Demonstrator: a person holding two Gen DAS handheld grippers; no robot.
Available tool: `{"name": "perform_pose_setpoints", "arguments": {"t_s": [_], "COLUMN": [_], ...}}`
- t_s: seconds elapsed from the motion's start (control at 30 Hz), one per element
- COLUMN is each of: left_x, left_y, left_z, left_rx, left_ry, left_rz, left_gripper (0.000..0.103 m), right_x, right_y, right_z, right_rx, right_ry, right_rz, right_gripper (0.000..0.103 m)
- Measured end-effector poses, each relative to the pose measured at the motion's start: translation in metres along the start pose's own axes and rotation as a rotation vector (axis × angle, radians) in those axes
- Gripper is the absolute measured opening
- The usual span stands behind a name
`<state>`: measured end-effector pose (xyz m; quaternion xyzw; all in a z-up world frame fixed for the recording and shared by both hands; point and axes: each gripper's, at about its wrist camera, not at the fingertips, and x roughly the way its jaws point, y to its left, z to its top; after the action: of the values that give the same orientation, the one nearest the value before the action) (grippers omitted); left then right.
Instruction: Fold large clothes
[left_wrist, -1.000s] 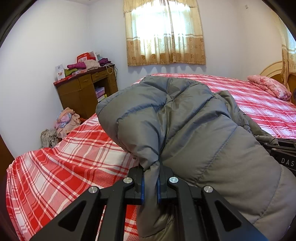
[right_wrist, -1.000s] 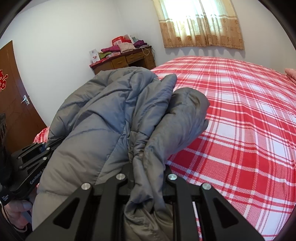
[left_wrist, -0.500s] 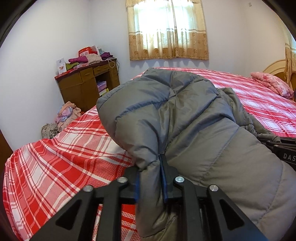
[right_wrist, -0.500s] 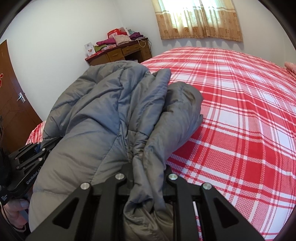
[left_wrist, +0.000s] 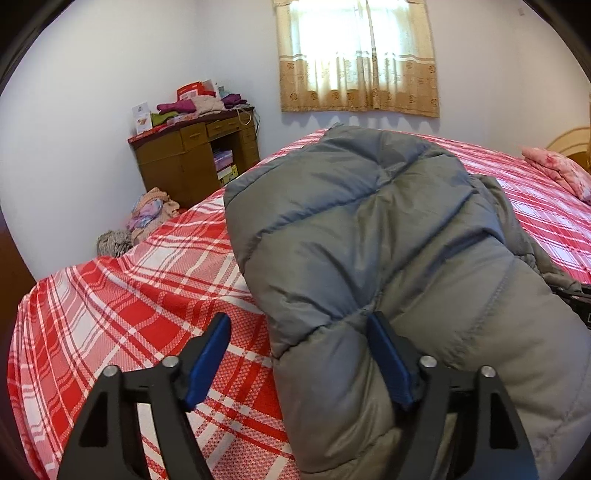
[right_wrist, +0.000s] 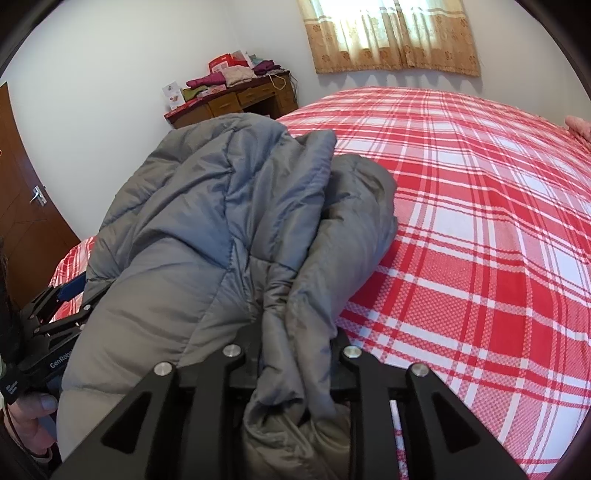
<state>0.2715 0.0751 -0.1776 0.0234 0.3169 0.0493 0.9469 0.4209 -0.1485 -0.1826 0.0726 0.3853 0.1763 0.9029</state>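
A: What was hidden or cut off?

B: The right hand-held gripper's (right_wrist: 295, 339) pads were buried in bunched grey fabric. The grey puffer jacket (left_wrist: 369, 236) ran off the bottom of both views. Only a thumb and part of the person's hand (right_wrist: 33, 424) showed, at the left edge of the right wrist view.

A: Surroundings?

B: Red plaid bed (left_wrist: 129, 302) under everything. Brown desk (left_wrist: 184, 162) in the corner, clothes piled on top, more heaped on the floor beside it. Curtained window (left_wrist: 358, 55) behind. Pink pillow (left_wrist: 557, 170) at the far right.

A: Jacket versus the tools?

B: It lay folded in a thick bundle on the bed between both. Left hand-held gripper (left_wrist: 299, 332): jaws opening, blue pads (left_wrist: 210, 354) spread wide; a jacket edge sat between them against the right pad, clear of the left one. Right hand-held gripper: jaws starting to open, a gathered fold still pinched between them.
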Motion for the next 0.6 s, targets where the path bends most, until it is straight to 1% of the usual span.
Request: {"name": "perform_pose_setpoints", "arguments": {"t_s": [0.07, 0.23, 0.33, 0.5, 0.6], "left_x": [0.002, 0.007, 0.010, 0.013, 0.016], "left_y": [0.002, 0.007, 0.010, 0.013, 0.016], "left_z": [-0.001, -0.004, -0.006, -0.008, -0.009], "left_rx": [-0.008, -0.035, -0.049, -0.065, -0.081], "left_ry": [0.003, 0.009, 0.004, 0.004, 0.005], "left_rz": [-0.003, -0.008, -0.004, 0.003, -0.005], "left_gripper": [0.081, 0.087, 0.092, 0.097, 0.099], "right_x": [0.000, 0.003, 0.004, 0.005, 0.006], "right_y": [0.000, -0.002, -0.003, -0.004, -0.004], "right_z": [-0.001, -0.002, -0.004, -0.005, -0.006], "right_rx": [0.003, 0.011, 0.016, 0.020, 0.026], "right_ry": [0.001, 0.005, 0.006, 0.004, 0.001], "right_rz": [-0.003, -0.012, -0.018, -0.022, -0.027], "right_gripper": [0.026, 0.034, 0.038, 0.040, 0.042]}}
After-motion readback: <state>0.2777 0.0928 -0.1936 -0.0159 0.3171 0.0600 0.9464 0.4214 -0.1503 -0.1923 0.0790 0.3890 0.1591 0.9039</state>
